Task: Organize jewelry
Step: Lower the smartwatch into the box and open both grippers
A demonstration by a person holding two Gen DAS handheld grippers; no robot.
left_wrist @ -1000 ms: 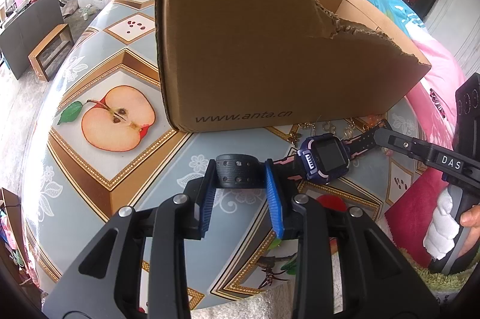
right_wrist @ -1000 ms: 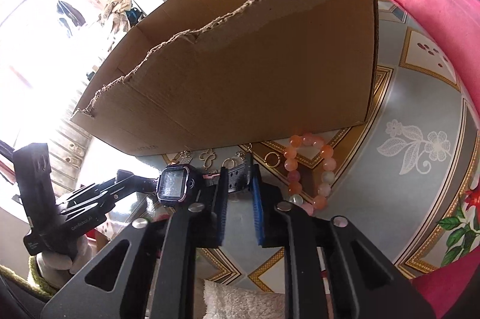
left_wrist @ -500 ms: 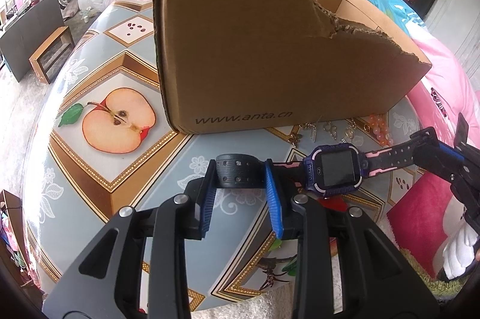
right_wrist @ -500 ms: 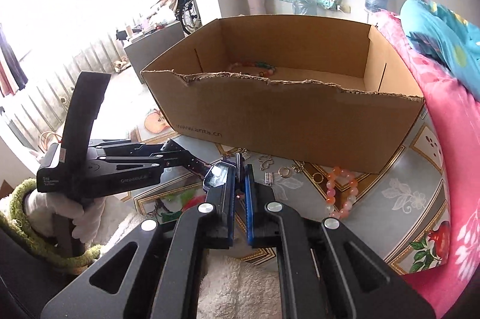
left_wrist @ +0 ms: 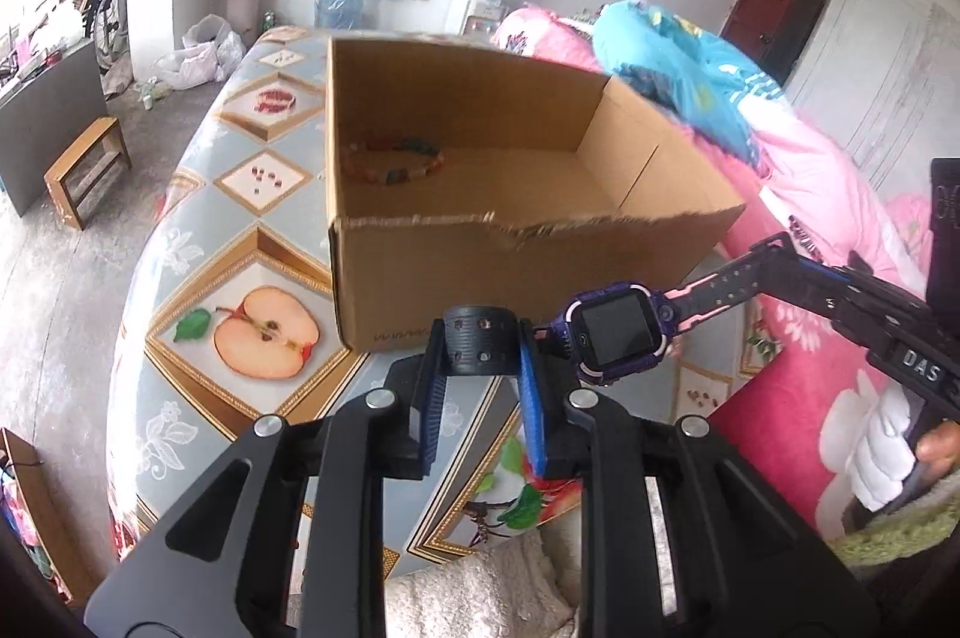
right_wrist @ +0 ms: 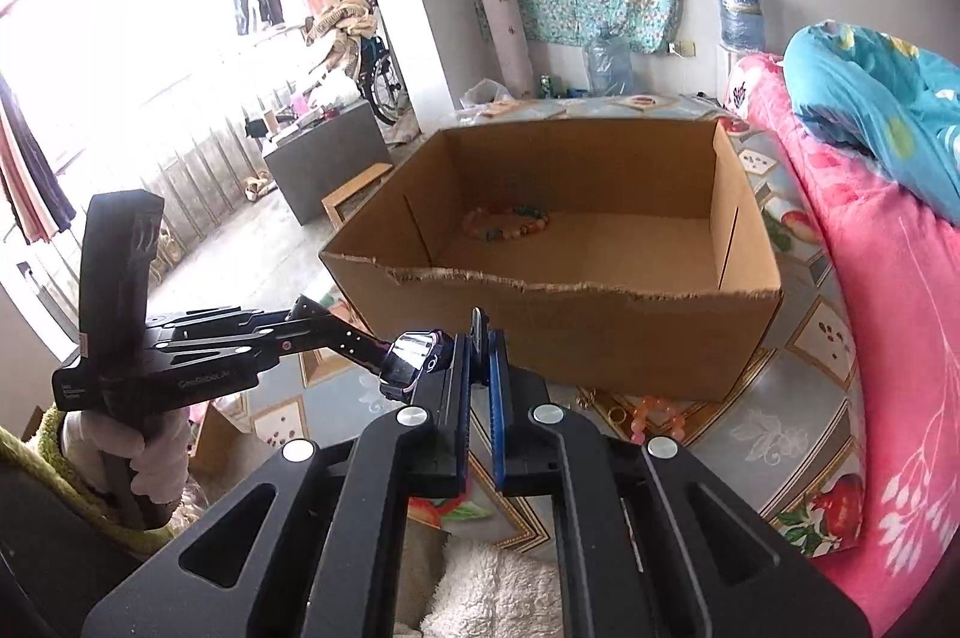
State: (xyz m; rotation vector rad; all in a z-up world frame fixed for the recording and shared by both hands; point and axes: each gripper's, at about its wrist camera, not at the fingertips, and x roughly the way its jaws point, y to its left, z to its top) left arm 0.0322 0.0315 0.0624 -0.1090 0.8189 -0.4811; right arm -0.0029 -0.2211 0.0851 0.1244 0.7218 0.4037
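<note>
Left wrist view: left gripper (left_wrist: 482, 356), jaws clamped on the black strap end of a watch (left_wrist: 615, 332); they have just been closing further, the strap between the blue pads. Watch: purple case, dark square face, pink-and-black strap, held in the air between both tools, in front of the near wall of the box and apart from the table. Right gripper (left_wrist: 759, 251): enters from the right edge, its tip pinching the opposite strap end.

Right wrist view: right gripper (right_wrist: 480, 338), fingers nearly together with the thin strap edge-on between them; watch face (right_wrist: 411, 359) just left of its tip. Left gripper (right_wrist: 312, 314) reaches in from the left, held by a gloved hand (right_wrist: 153, 449).

Cardboard box (left_wrist: 528, 272): open top, torn near rim, standing on the table (left_wrist: 198, 242), whose cover is printed with fruit.

Beaded bracelet, multicoloured (right_wrist: 507, 223): lying on the box floor, near the far left corner.

Orange bead bracelet (right_wrist: 657, 413): on the table, just in front of the box, beside small gold-coloured pieces (right_wrist: 618, 416).
</note>
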